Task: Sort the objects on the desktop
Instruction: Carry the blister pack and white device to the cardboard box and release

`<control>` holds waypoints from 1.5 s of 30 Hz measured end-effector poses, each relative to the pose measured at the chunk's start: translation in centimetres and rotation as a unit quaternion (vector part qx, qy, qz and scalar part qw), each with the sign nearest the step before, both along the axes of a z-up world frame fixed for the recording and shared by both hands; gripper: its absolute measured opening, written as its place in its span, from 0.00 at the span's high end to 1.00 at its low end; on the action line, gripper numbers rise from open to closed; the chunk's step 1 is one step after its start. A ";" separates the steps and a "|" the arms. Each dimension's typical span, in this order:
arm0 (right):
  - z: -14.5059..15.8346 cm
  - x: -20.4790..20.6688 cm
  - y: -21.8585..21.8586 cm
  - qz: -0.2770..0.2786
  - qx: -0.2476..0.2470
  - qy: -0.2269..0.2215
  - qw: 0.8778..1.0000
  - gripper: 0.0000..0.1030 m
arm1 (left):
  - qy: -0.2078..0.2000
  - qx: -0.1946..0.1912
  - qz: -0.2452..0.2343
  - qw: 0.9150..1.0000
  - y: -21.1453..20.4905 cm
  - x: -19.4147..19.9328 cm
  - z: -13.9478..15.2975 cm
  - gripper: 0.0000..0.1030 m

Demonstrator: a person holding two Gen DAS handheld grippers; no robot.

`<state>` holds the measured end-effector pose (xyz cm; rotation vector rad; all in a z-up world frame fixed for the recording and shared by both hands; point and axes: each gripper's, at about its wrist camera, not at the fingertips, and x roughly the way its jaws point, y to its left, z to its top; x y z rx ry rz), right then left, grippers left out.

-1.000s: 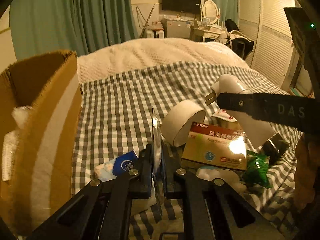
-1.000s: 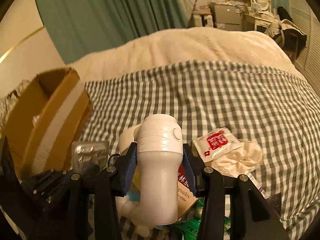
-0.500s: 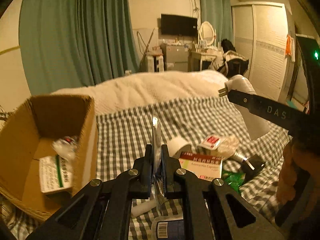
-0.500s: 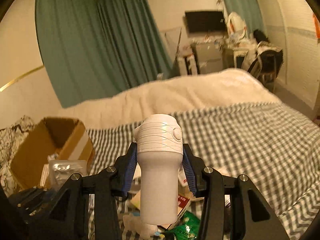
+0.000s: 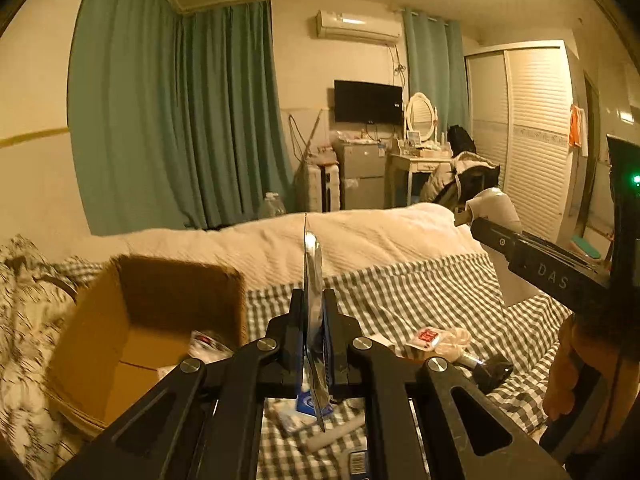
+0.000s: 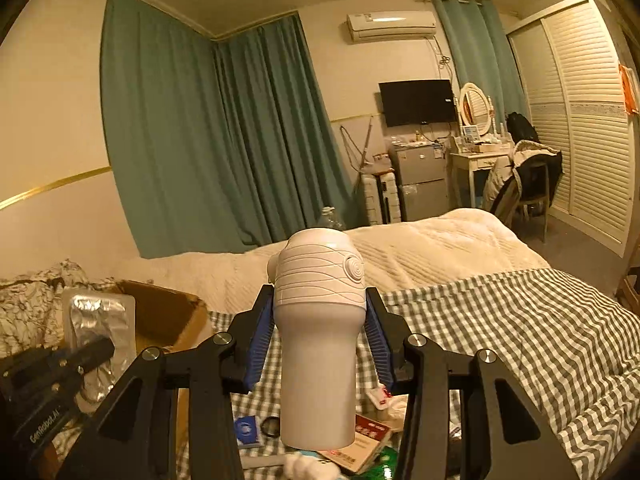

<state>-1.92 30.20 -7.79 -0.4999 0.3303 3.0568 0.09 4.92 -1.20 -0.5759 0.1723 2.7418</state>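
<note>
Left gripper [image 5: 314,320]: jaws nearly closed, a foil blister pack [image 5: 313,280] is pinched edge-on and upright between them; its silver face is seen from the right wrist view [image 6: 98,320]. "GenRobot.AI" is printed on the left gripper body in that view.

Right gripper [image 6: 320,320]: blue pads [image 6: 260,332] are clamped on a white plug-in device [image 6: 320,320], at the ribbed band with a round spiral button; plug prongs are seen at its tip from the left wrist view [image 5: 490,204]. "DAS" is read on the right gripper arm there.

Both items are held above the checked bedspread [image 6: 500,320].

Below, on the bedspread: a blue-white packet [image 5: 306,404], a red-and-white medicine box [image 6: 360,444] with print too small to read, a green wrapper [image 6: 386,464], a red-labelled sachet [image 5: 426,336].

Left of the pile: an open cardboard box [image 5: 176,280], probably with some packets inside, blurred.

Further off: a cream blanket [image 5: 360,236], green curtains [image 5: 180,120].
</note>
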 end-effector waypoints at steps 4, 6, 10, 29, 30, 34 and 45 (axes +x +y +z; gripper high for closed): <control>1.6 0.0 -1.2 0.003 -0.004 0.010 1.000 0.58 | 0.015 -0.001 -0.002 1.000 -0.9 0.0 1.2 0.93; 2.2 0.3 -1.4 0.008 -0.009 0.016 1.000 0.58 | 0.022 -0.004 -0.002 1.000 -1.2 0.0 1.8 0.93; 3.6 0.3 -2.6 0.021 -0.012 0.031 0.999 0.58 | 0.036 -0.003 0.002 0.999 -2.3 -0.2 2.7 0.93; 4.4 -1.6 -13.2 0.116 0.030 0.058 0.991 0.58 | 0.070 0.016 0.049 0.996 -10.8 -1.9 2.4 0.93; 4.3 -1.7 -13.6 0.121 0.031 0.058 0.990 0.58 | 0.072 0.018 0.053 0.996 -11.2 -2.1 2.4 0.93; 3.6 -2.5 -15.4 0.143 0.033 0.051 0.988 0.58 | 0.074 0.025 0.075 0.994 -13.2 -2.9 2.1 0.93; 1.2 -5.5 -19.2 0.184 0.051 0.017 0.981 0.58 | 0.038 0.014 0.098 0.994 -16.2 -6.1 0.6 0.93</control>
